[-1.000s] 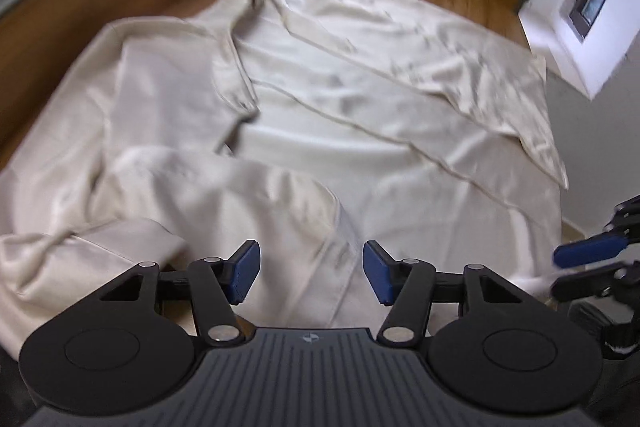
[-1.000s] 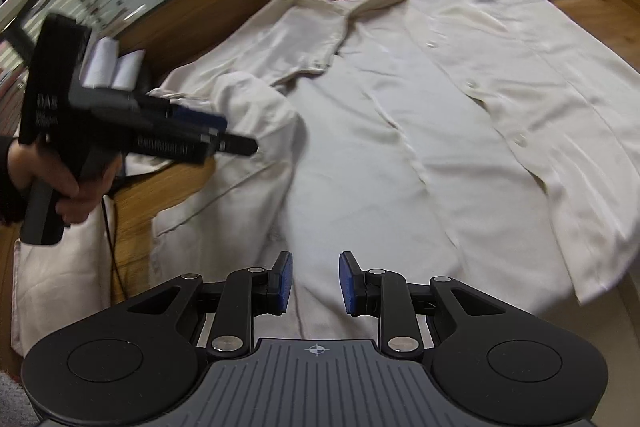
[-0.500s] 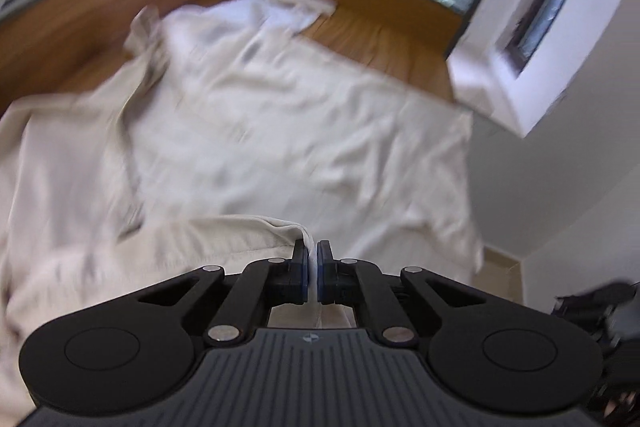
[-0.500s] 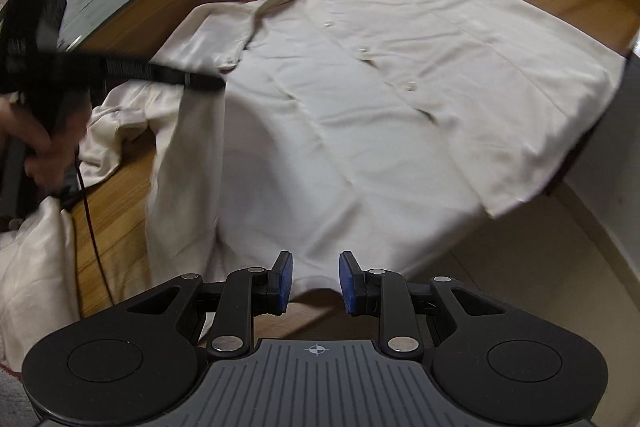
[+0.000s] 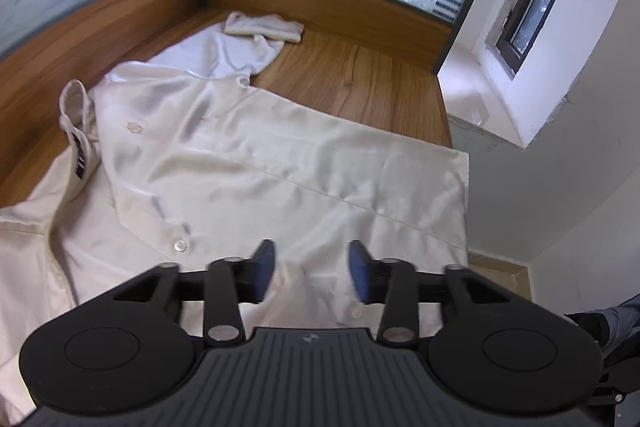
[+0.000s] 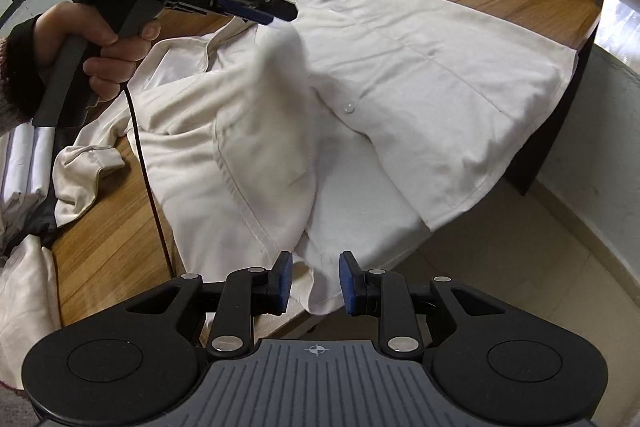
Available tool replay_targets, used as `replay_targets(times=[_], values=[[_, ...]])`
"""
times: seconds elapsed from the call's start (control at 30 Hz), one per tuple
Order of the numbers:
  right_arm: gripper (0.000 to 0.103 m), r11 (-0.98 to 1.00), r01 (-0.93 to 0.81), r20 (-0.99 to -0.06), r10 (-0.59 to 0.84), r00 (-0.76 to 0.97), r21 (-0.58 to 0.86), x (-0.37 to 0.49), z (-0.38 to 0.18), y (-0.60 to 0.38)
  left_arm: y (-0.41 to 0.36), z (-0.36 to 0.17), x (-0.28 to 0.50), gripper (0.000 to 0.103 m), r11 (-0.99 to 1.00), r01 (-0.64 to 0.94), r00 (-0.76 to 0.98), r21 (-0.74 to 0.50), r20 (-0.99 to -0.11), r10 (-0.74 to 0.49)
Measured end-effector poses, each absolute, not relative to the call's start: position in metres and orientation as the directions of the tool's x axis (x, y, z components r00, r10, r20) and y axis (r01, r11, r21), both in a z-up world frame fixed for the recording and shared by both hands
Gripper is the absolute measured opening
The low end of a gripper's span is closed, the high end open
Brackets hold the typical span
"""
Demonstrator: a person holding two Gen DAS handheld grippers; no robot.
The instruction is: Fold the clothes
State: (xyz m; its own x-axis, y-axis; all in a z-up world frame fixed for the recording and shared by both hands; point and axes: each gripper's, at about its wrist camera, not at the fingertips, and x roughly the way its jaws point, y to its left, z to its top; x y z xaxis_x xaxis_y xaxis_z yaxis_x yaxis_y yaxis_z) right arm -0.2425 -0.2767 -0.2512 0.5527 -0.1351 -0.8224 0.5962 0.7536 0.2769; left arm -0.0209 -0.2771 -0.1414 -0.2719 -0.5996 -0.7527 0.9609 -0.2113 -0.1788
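Lying spread across the wooden desk point(image 5: 360, 83) is a cream button-up shirt point(image 5: 280, 163), collar point(image 5: 76, 123) toward the far left in the left wrist view, hem hanging over the desk's near right edge. L gripper point(image 5: 310, 273) hovers just above the shirt's front w/ its blue pads point(image 5: 264, 269) apart and opening; a bump of fabric sits below and btwn them but the pads aren't pressing on it. In the right wrist view the same L gripper point(image 6: 280, 11) is seen from the side, held by the person's hand point(image 6: 108, 39), tips above a raised fold of the shirt's left half point(image 6: 264, 131) that is laid over toward the middle; motion blur there, so can't tell if cloth touches the tips. A black cable point(image 6: 148, 179) drops from that handle across the shirt and desk. R gripper point(image 6: 314, 281) sits low at the near desk edge, jaws partly apart, w/ the shirt's hem corner point(image 6: 320, 267) in the gap, not clamped as far as can be seen. One sleeve cuff point(image 6: 90, 159) is bunched on the desk at left; the other sleeve point(image 5: 264, 27) trails to the far corner by the wood partition. More pale cloth point(image 6: 24, 283) sits off the desk's left side.
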Motion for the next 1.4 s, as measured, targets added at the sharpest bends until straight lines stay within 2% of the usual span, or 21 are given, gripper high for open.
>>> replay_targets(times=[0.07, 0.17, 0.27, 0.83, 1.1, 1.2, 1.4], values=[[0.028, 0.761, 0.585, -0.820, -0.128, 0.558, 0.279, -0.236, -0.251, -0.277, -0.267, -0.138, -0.011, 0.060, -0.192, 0.966, -0.256, -0.173, -0.748, -0.612], [0.029, 0.784, 0.556, -0.818, -0.113, 0.564, 0.275, -0.222, -0.254, -0.275, -0.249, -0.134, 0.008, 0.064, -0.153, 0.976, -0.218, -0.156, -0.749, -0.625], [0.034, 0.812, 0.520, -0.826, -0.089, 0.557, 0.263, -0.209, -0.260, -0.271, -0.225, -0.132, 0.029, 0.064, -0.107, 0.986, -0.164, -0.124, -0.760, -0.629], [0.034, 0.871, 0.309, -0.827, 0.171, 0.535, 0.381, -0.199, -0.284, -0.217, -0.103, -0.178, 0.076, 0.065, 0.036, 0.998, -0.032, -0.061, -0.844, -0.535], [0.034, 0.887, 0.328, -0.778, 0.053, 0.626, 0.324, -0.193, -0.273, -0.211, -0.083, -0.177, 0.080, 0.065, 0.059, 0.997, -0.001, -0.039, -0.839, -0.545], [0.034, 0.920, 0.302, -0.813, 0.031, 0.582, 0.251, -0.187, -0.280, -0.203, -0.082, -0.175, 0.082, 0.065, 0.071, 0.997, 0.011, -0.034, -0.834, -0.552], [0.034, 0.920, 0.308, -0.825, 0.028, 0.564, 0.242, -0.200, -0.284, -0.193, -0.082, -0.173, 0.088, 0.065, 0.098, 0.995, 0.027, -0.035, -0.825, -0.565]])
